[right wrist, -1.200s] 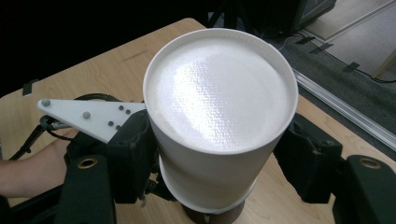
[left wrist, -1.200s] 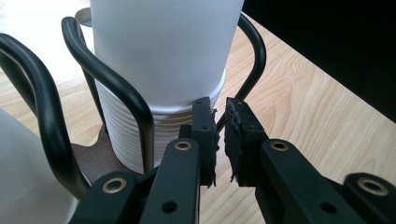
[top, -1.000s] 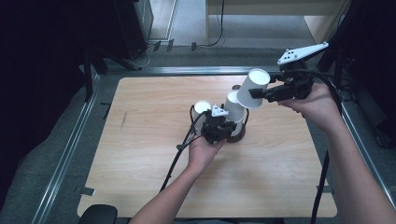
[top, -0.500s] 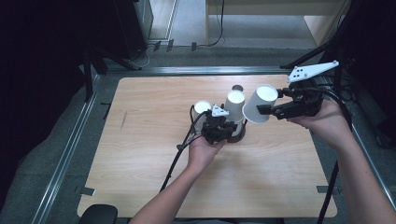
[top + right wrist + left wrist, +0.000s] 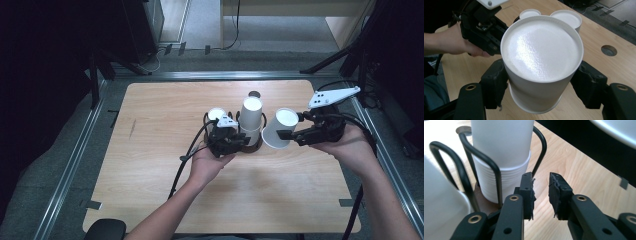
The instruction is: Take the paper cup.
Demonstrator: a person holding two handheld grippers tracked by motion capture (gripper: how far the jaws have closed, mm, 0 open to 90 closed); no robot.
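The right gripper clamps a white paper cup across its side wall, fingers on opposite flanks, base toward the camera, above the surface just right of a black wire cup holder. The cup appears light, thin-walled and easily crushed; the wall is probably smooth and slippery, so a gentle mid-wall hold suits it. The left gripper rests beside the holder, fingers narrowly apart on nothing. A stack of white cups stands upside down in the holder. The surface is pale wood, with a round hole; the surrounding room is dark, cables on its floor.
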